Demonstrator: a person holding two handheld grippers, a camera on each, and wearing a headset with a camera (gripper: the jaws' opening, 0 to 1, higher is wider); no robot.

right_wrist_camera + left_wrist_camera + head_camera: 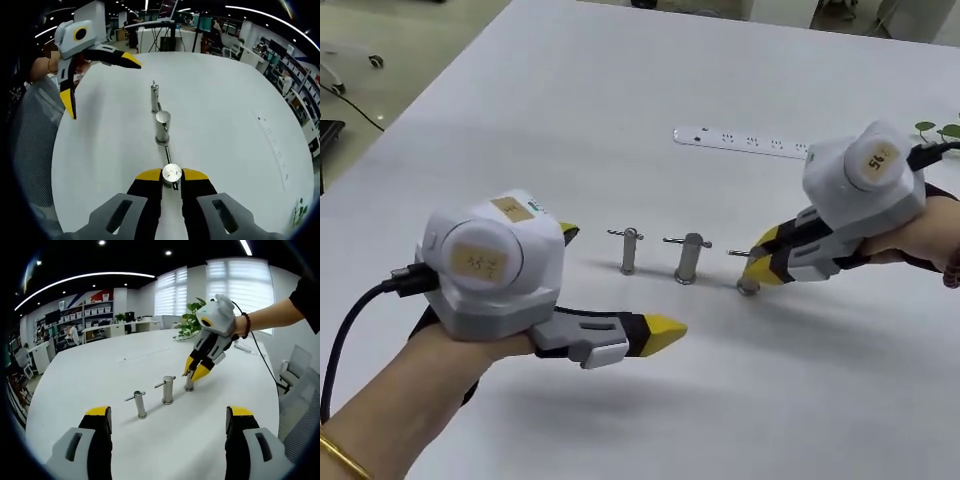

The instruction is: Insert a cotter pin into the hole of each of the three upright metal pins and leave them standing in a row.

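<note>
**benchwatcher:** Out on the white surface (520, 120), three metal pins stand upright in a row. Going by the head view, the left pin (628, 255) and the middle pin (688, 262) each have a cotter pin poking sideways through the top: left cotter pin (622, 234), middle cotter pin (674, 241). The right pin (748, 286) is the one being handled.

**pinhead42:** ok, and the grippers?

**benchwatcher:** The right gripper (171, 181) sits right at the right pin's top. Its jaws are pressed in on the third cotter pin (738, 253), whose end sticks out past the yellow tips. Can't tell how far it's into the hole tbh. The left gripper (169, 412) hovers off the surface just short of the row, jaws spread wide, nothing in them. A white power strip (740, 141) lies further back, well apart from the pins.
</note>
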